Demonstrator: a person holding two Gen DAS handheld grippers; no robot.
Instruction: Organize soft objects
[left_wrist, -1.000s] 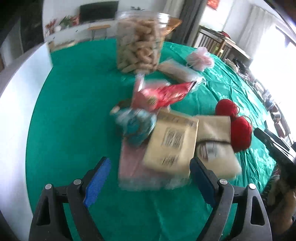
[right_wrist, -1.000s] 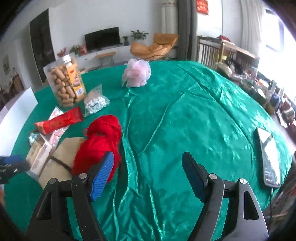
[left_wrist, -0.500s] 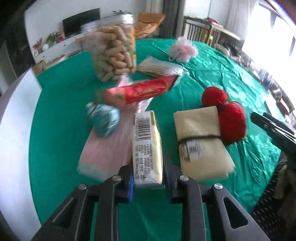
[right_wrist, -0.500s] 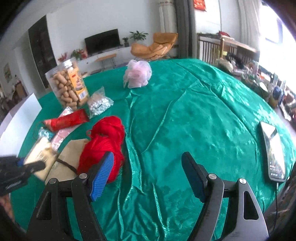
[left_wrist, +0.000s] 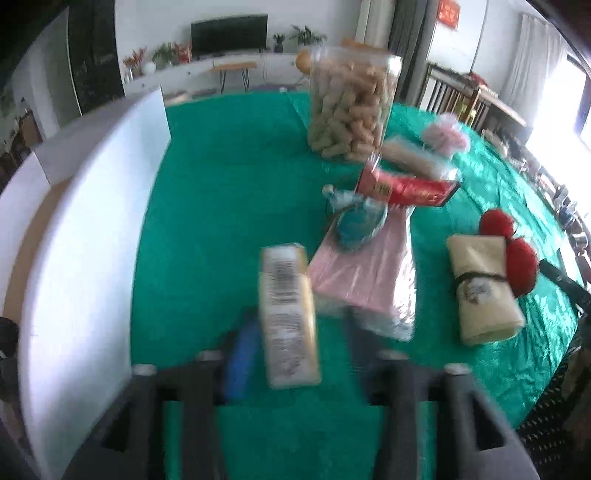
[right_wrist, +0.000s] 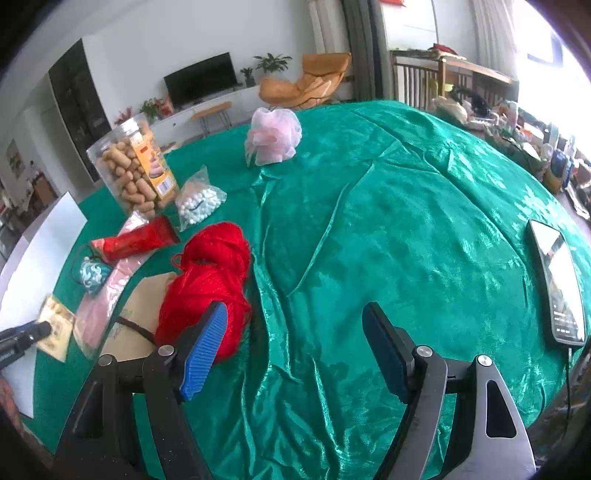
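Note:
A yellow pack with a barcode (left_wrist: 288, 314) lies blurred between the fingers of my left gripper (left_wrist: 299, 347). The jaws are opening, and a gap shows between the pack and the right finger. Right of it lie a pink flat packet (left_wrist: 365, 273), a teal pouch (left_wrist: 356, 221), a red packet (left_wrist: 406, 188), a cream folded cloth tied with a band (left_wrist: 480, 288) and red yarn (left_wrist: 521, 266). My right gripper (right_wrist: 295, 314) hangs open over the green cloth, with nothing between its fingers and the red yarn (right_wrist: 210, 269) just beyond its left finger.
A white box wall (left_wrist: 81, 258) runs along the table's left edge. A clear jar of biscuits (left_wrist: 351, 110), a bag of white balls (right_wrist: 197, 203) and a pink mesh puff (right_wrist: 275, 136) stand farther back. A phone (right_wrist: 557, 280) lies at the right edge.
My left gripper shut on the yellow pack, carried it left off the pile toward the white box, and its jaws have now parted. The right gripper has hardly moved.

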